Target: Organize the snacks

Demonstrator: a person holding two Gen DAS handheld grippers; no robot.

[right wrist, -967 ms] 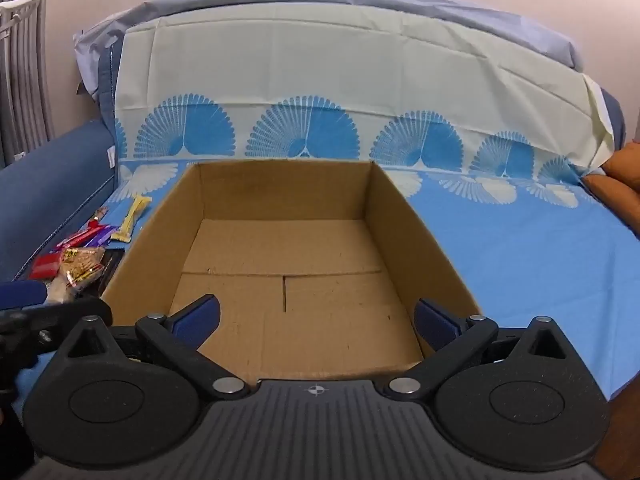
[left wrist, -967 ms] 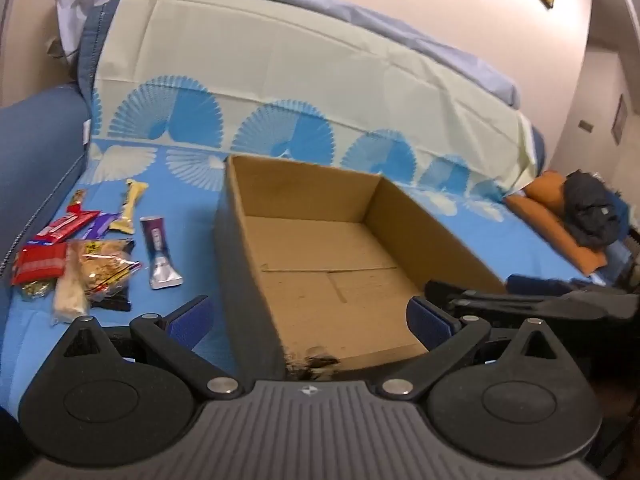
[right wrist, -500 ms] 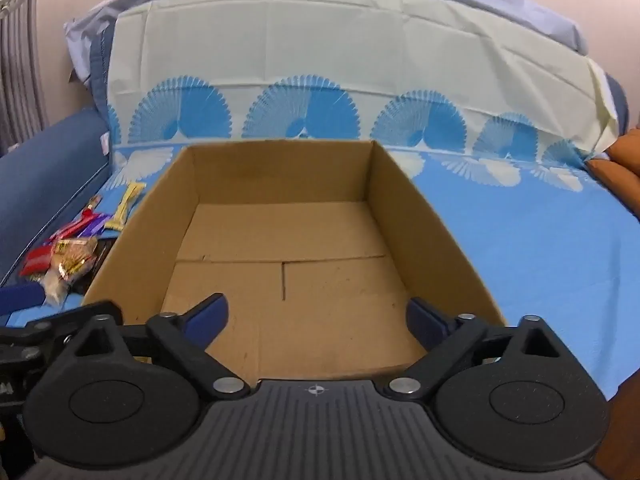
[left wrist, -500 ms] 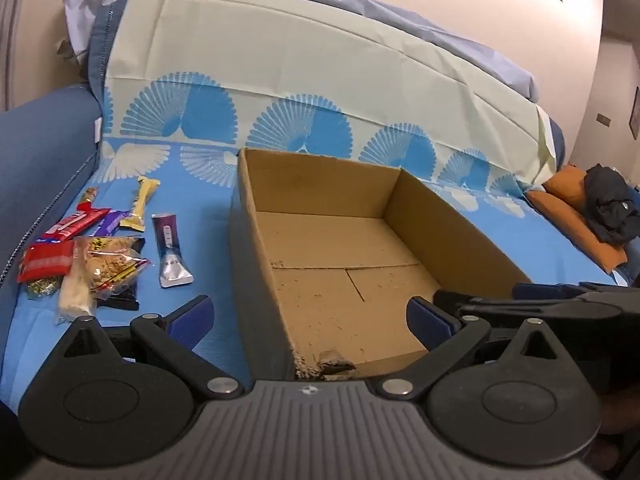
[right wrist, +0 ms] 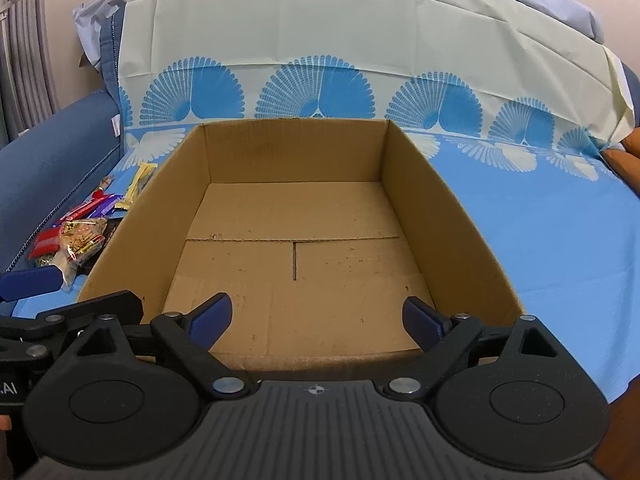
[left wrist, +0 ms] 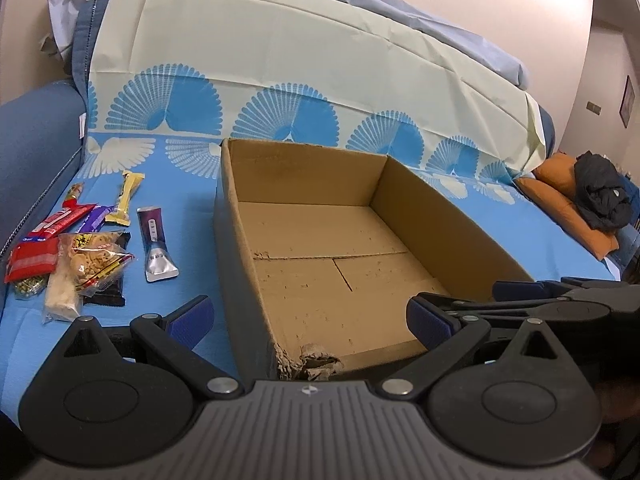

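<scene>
An empty open cardboard box (left wrist: 452, 216) (right wrist: 452, 208) sits on the blue sheet. Several snack packets lie left of it: a silver-purple pouch (left wrist: 154, 246), a clear bag of snacks (left wrist: 94, 260) (right wrist: 82, 238), a red packet (left wrist: 32, 260), a yellow bar (left wrist: 128, 198). My left gripper (left wrist: 310, 318) is open and empty, over the box's torn near-left corner. My right gripper (right wrist: 316, 316) is open and empty, at the box's near edge. The right gripper also shows in the left wrist view (left wrist: 560, 300), the left one in the right wrist view (right wrist: 40, 296).
The box stands on a sofa covered with a blue fan-patterned sheet (right wrist: 560, 232). A blue armrest (left wrist: 32, 136) bounds the left. An orange cushion (left wrist: 568, 208) with dark clothing (left wrist: 600, 196) lies far right.
Both grippers have moved a little forward and up toward the box; the view now looks deeper into it. Both stay open. Nothing else moved.
</scene>
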